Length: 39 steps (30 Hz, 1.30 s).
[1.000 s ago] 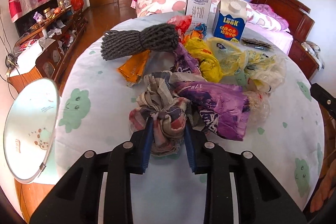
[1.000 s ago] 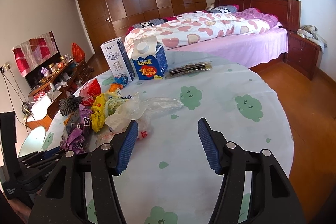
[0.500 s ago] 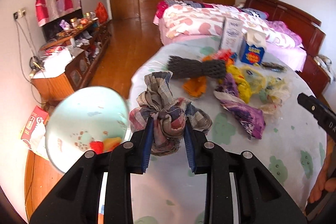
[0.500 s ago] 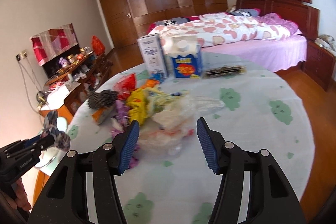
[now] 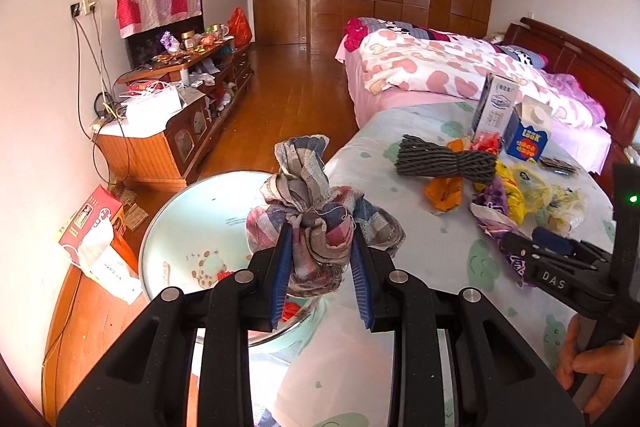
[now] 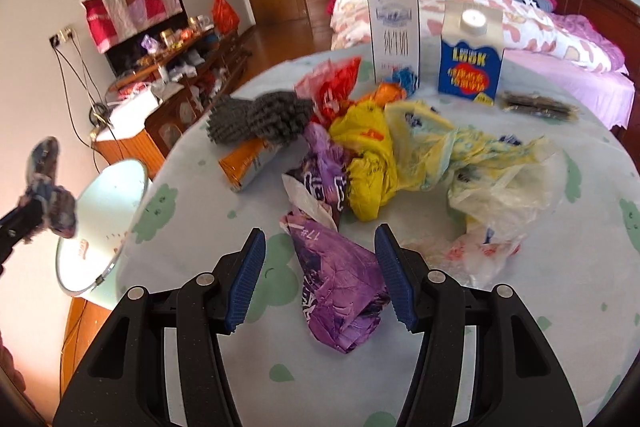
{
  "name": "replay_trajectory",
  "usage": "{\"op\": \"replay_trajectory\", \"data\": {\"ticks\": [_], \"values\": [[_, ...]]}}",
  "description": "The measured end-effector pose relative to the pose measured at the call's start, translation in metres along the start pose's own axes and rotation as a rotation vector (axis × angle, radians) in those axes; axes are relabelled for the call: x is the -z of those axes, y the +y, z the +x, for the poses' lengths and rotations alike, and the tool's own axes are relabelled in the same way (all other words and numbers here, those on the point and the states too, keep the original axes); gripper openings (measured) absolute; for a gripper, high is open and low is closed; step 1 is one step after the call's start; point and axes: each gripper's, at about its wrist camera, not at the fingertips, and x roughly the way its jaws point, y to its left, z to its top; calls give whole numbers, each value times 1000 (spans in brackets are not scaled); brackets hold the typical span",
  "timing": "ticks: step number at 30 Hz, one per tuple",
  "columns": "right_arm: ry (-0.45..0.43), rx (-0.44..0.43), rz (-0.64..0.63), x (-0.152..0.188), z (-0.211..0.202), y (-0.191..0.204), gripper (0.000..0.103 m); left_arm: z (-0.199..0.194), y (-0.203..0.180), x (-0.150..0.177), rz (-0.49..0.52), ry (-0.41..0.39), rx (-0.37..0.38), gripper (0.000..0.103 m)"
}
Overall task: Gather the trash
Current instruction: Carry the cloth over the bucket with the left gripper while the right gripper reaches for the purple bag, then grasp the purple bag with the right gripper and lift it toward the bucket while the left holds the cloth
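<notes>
The left tool (image 5: 320, 273) grips a knotted plaid rag (image 5: 310, 227), held in the air over a pale green bin (image 5: 176, 227) that stands beside the round tabletop (image 5: 440, 267). The right tool (image 6: 320, 277) stands half open, its pads either side of a crumpled purple wrapper (image 6: 340, 283) lying on the tabletop, not pressing it. Behind the wrapper lie yellow bags (image 6: 368, 155), a grey knit bundle (image 6: 260, 121) and two cartons (image 6: 470, 65).

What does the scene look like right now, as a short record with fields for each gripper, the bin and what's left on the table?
left gripper: shut on knotted plaid cloth bundle, held above the bin
right gripper: open, straddling crumpled purple plastic wrapper
bin: pale green round basin beside the table
left on table: grey knitted roll, yellow plastic bag, blue milk carton
</notes>
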Motion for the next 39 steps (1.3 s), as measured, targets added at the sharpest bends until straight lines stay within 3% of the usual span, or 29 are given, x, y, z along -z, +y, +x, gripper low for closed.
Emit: {"op": "replay_trajectory", "data": {"ticks": [2,4,7,10,15,22,29,39], "values": [[25,-4,3,2,6,-1,53,0,6,0,-12,0,-5,28],[49,-12,3,3,10,0,38,1,11,0,-26,2,-9,28],[66,-36,-2,6,13,1,24,2,18,1,-44,5,-15,28],[56,-58,-12,12,7,5,19,2,25,2,-54,2,-20,28],[-4,-94,-18,21,-20,14,19,-2,35,3,-66,-4,-30,28],[-97,-79,8,25,-56,21,19,-8,52,7,-94,-8,-67,28],[-125,-101,-48,13,-64,45,19,-11,77,8,-123,-9,-116,28],[-142,-171,-153,-1,-57,112,19,-6,96,5,-146,-3,-159,29]]}}
